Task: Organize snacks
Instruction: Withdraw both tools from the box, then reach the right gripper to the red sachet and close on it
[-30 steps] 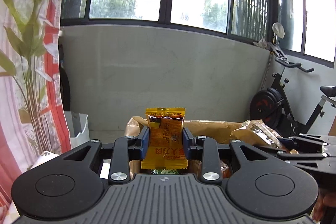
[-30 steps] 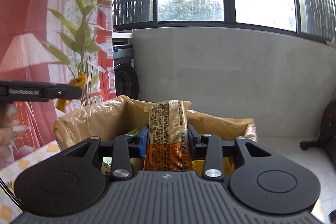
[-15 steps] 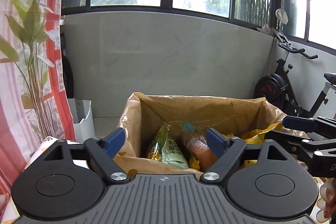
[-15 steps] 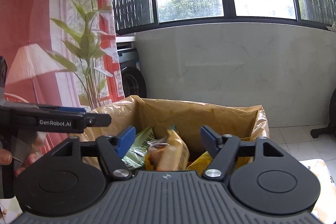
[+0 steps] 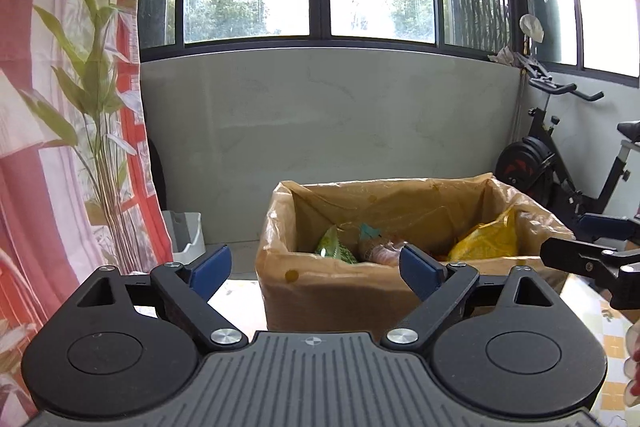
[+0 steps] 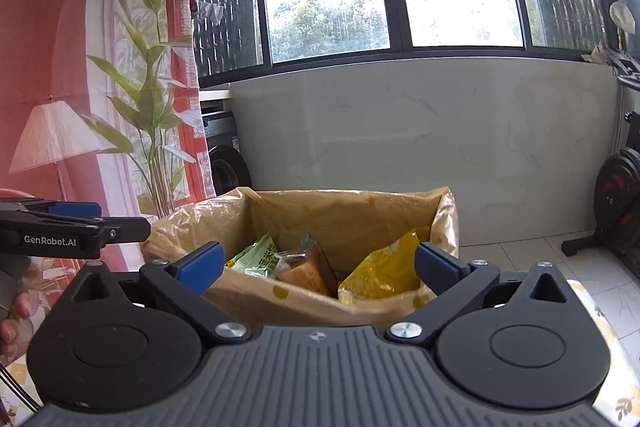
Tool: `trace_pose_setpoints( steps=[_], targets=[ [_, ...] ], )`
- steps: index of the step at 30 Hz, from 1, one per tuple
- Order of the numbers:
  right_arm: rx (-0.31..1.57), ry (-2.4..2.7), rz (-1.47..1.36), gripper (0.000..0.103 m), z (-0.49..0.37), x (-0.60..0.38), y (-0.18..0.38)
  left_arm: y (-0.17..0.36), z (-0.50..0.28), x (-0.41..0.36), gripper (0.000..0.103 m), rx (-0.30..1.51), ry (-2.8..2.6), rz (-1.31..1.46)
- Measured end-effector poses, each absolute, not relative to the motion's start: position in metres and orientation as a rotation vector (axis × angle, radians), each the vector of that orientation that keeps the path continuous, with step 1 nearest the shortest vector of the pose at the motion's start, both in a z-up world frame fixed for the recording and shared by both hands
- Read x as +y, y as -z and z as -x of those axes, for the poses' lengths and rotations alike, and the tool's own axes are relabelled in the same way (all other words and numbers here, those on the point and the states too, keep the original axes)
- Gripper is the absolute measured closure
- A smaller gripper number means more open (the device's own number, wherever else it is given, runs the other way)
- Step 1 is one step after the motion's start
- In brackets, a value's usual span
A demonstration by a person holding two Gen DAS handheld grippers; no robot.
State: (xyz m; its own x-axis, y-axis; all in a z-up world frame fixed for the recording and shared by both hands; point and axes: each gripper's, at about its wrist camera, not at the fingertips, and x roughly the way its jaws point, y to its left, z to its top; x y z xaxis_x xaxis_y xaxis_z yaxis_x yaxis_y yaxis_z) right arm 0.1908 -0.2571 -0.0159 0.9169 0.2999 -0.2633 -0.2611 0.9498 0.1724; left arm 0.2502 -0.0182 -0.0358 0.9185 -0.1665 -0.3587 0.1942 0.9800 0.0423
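While both our grippers, left gripper (image 5: 316, 263) and right gripper (image 6: 318, 263), are opening empty, only the right view shows the bread packet (image 6: 306, 269) in the lined box (image 6: 312, 307).

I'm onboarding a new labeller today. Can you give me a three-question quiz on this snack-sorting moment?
1. True or false: the left gripper holds a packet.
2. Which packet lies rightmost in the brown plastic-lined box: A green, B yellow, C clear bread wrapper?
3. Fill in: the right gripper's jaws are ____.

Key:
1. False; nothing is between its jaws.
2. B, the crinkled yellow snack packet.
3. Opening, nothing between them.
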Motion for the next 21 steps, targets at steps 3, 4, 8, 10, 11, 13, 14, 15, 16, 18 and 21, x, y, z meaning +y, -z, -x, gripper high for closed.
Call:
trace_pose_setpoints(
  steps=[3,4,8,10,11,13,14,15,16,18,21],
  targets=[
    [0.294,-0.278,-0.156,0.0,-0.176,-0.259,0.023,0.04,-0.239,-0.009,0.011,0.376,0.186,-0.054],
    [0.298,-0.277,-0.163,0.0,-0.172,-0.259,0.027,0.042,-0.235,-0.006,0.011,0.382,0.183,-0.055],
    [0.324,-0.276,-0.188,0.0,-0.159,-0.259,0.044,0.055,-0.225,0.004,0.011,0.408,0.185,-0.044],
    [0.338,-0.277,-0.193,0.0,-0.154,-0.257,0.054,0.064,-0.22,0.008,0.011,0.428,0.188,-0.017],
    [0.344,-0.285,-0.197,0.0,-0.151,-0.256,0.059,0.069,-0.218,0.011,0.011,0.433,0.186,-0.002],
    [0.353,-0.297,-0.202,0.0,-0.147,-0.253,0.068,0.079,-0.214,0.015,0.011,0.442,0.177,0.023],
    [0.368,-0.3,-0.2,0.0,-0.145,-0.25,0.074,0.085,-0.213,0.016,0.011,0.447,0.171,0.026],
    [0.392,-0.312,-0.2,0.0,-0.145,-0.248,0.079,0.09,-0.212,0.017,0.011,0.449,0.165,0.021],
    [0.416,-0.329,-0.2,0.0,-0.145,-0.246,0.084,0.096,-0.21,0.017,0.011,0.447,0.156,0.013],
    [0.45,-0.336,-0.188,0.0,-0.145,-0.241,0.093,0.108,-0.207,0.019,0.011,0.443,0.135,-0.005],
    [0.469,-0.335,-0.142,0.0,-0.143,-0.232,0.105,0.127,-0.208,0.023,0.011,0.468,0.095,0.008]
  ],
)
